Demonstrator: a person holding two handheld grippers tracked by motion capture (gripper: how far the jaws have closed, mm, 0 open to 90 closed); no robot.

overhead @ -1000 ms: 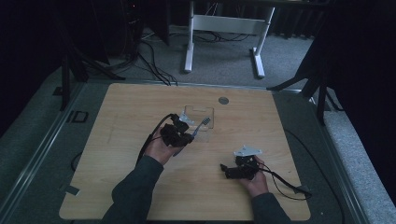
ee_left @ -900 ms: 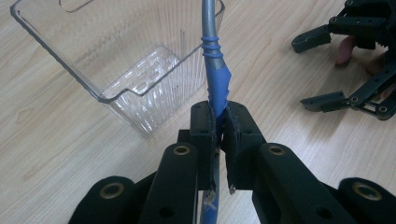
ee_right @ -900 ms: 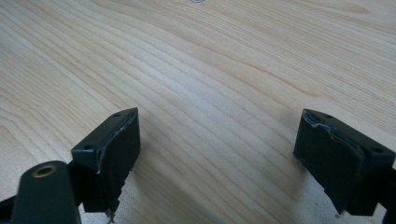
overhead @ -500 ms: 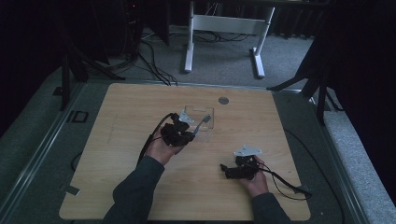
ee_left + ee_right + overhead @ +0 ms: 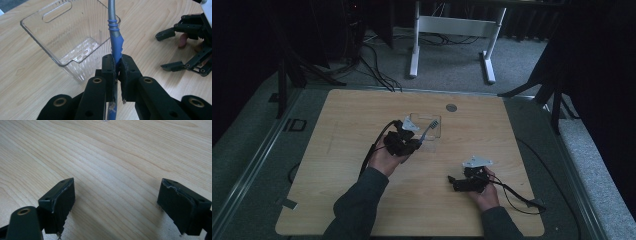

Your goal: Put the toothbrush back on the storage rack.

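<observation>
High view: wood table [image 5: 337,165], dim room, dark surrounds. L gripper [image 5: 412,145] sits mid-table, just at the near edge of a clear bin [image 5: 437,131]. It holds a tool [image 5: 428,131] whose shaft slants up over the bin; the head at the far end is a small pale blob, too small to tell what it is. Bin is see-through & hard to pick out vs. the wood. R gripper [image 5: 453,181] is near the front-right part of the table, well apart from the bin, pointing left; jaws too dark here to read. Small grey disc [image 5: 451,107] in the tabletop beyond the bin. Forearms cut off by the bottom edge.

L gripper view: jaws clamped on the tool [image 5: 115,45] at its blue grip; pads press both sides. Grip is blue w/ ridges, then 3 blue rings on a grey metal shaft. Shaft runs out the top of frame, head cut off; butt end hidden btw the jaw arms at the bottom. Bin [image 5: 37,37] is behind & left of the tool: clear walls, slot handle in the far wall, ribbed floor. Bin's near right corner hidden by the tool. R gripper [image 5: 185,50] at right, jaws apart, partly cut off by the frame edge.

R gripper view: jaws wide apart, nothing btw them, bare table [image 5: 112,157] below. Both pads cut off at the bottom edge.
</observation>
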